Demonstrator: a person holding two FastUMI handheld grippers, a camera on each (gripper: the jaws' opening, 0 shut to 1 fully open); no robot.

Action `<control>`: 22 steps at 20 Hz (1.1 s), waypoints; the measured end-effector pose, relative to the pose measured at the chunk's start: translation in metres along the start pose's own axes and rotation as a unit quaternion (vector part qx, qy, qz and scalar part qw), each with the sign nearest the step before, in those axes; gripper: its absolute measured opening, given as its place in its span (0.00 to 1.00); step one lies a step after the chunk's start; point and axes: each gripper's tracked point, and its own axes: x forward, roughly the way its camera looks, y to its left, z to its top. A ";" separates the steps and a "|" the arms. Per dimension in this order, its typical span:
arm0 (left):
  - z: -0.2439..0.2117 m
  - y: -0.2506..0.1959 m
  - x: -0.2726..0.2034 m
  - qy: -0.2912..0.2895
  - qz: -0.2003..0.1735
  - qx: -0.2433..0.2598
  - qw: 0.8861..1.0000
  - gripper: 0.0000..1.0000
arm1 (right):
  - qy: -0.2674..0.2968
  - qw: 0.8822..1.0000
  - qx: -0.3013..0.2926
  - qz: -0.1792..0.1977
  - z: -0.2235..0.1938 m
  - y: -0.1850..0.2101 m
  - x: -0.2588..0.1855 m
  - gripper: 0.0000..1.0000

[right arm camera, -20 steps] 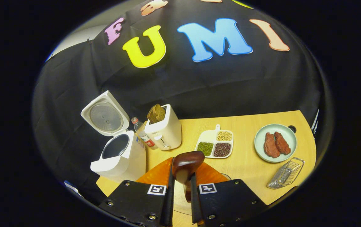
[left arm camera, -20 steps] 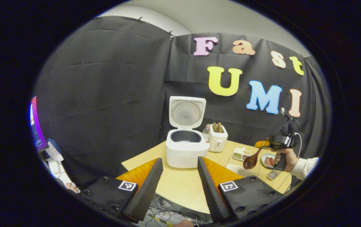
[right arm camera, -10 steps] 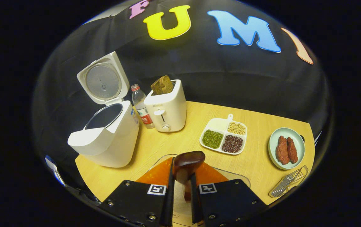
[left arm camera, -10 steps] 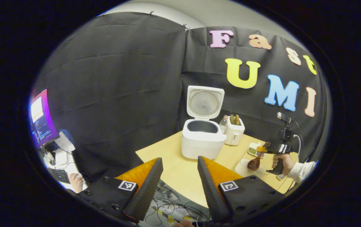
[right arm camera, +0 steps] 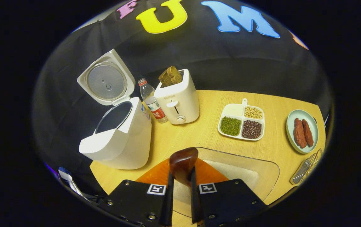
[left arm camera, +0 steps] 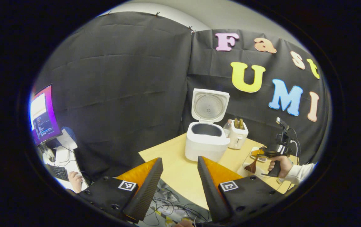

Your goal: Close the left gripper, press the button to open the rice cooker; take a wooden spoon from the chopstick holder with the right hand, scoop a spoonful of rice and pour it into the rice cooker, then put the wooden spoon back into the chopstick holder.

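In the right gripper view, the rice cooker (right arm camera: 122, 135) stands at the left of the desk (right arm camera: 205, 138), white and rounded, its lid tipped up and back so the silvery inner plate faces out and the dark pot lies open. Just beside it stand a water bottle (right arm camera: 150, 101) and a white toaster (right arm camera: 177, 97) holding brown bread. Low in the middle, the right tool (right arm camera: 180, 189) is clamped on the handle of the wooden spoon (right arm camera: 183, 160), whose dark, glossy bowl hangs over a clear tray of white rice (right arm camera: 231, 171). Farther right sit a divided dish of beans (right arm camera: 242, 121) and a plate of meat (right arm camera: 301, 132). In the left gripper view, the left tool (left arm camera: 179, 176) has its fingers spread apart over the near desk edge, holding nothing.
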 end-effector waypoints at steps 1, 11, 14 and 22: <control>0.000 0.000 0.000 0.001 0.001 0.001 1.000 0.75 | -0.002 1.000 0.020 0.004 0.003 -0.004 -0.002 0.23; 0.001 -0.004 -0.003 0.014 -0.015 0.032 0.999 0.81 | -0.053 0.974 0.207 0.072 0.029 -0.044 -0.041 0.23; 0.001 -0.006 -0.001 0.014 -0.026 0.031 0.999 0.87 | -0.066 0.969 0.224 0.086 0.046 -0.044 -0.056 0.23; 0.005 -0.007 0.006 0.007 -0.027 0.042 0.999 0.75 | -0.084 0.957 0.246 0.128 0.085 -0.018 -0.074 0.23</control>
